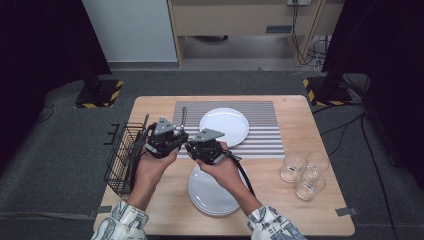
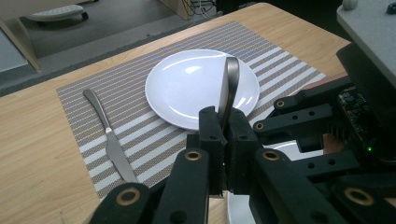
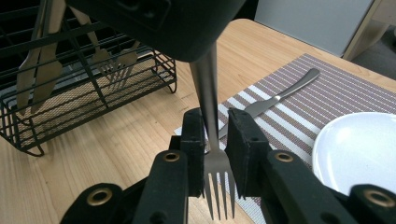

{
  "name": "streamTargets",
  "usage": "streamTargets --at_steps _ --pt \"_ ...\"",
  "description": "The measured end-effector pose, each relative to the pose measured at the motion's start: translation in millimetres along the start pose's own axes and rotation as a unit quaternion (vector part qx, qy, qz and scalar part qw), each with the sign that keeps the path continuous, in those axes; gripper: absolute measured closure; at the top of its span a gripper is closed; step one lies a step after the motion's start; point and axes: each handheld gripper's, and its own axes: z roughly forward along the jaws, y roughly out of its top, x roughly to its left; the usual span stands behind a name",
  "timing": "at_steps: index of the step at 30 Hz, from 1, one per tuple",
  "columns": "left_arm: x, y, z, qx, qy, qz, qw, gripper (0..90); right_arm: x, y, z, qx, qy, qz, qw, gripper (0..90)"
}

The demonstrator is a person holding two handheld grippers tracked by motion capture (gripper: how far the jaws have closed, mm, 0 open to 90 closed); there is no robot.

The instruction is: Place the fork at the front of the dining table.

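A steel fork is held in the air between both grippers, over the left side of the table. My left gripper is shut on the fork's handle, which stands up past its jaws. My right gripper has its pads against the fork's neck just above the tines, which point toward the camera. In the high view the left gripper and right gripper sit close together at the striped placemat's near left corner. A white plate and a knife lie on the mat.
A black wire cutlery basket with several utensils stands at the table's left edge. A stack of white plates sits near the front, under the right hand. Three glasses cluster at the right.
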Motion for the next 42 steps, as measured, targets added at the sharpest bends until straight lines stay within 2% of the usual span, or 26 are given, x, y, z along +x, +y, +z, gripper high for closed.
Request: streamTargets --at_steps 11,16,26,31,42 --pt "-0.3 0.6 0.7 -0.008 -0.002 -0.006 0.9999 86.3 2.6 -0.8 -1.2 -0.002 -0.001 -0.008 1.0000 83.6" --pt "-2.8 0.3 3.1 -0.009 0.001 0.002 1.0000 86.2 4.7 -2.1 -2.0 -0.002 -0.002 -0.008 1.0000 84.8" --pt "-2.3 -3.2 6.6 -0.016 0.005 -0.008 0.9998 84.5 3.4 -2.5 -3.4 -0.002 0.000 0.005 1.0000 84.9" --pt "-2.7 -6.9 10.3 -0.012 0.004 -0.012 0.9999 83.8 2.4 -1.6 -4.9 -0.008 0.002 0.015 0.9999 84.9" --pt "-5.3 -7.1 16.2 -0.006 0.001 -0.008 1.0000 83.6 -1.0 0.1 -9.6 -0.013 0.001 0.019 0.9997 84.9"
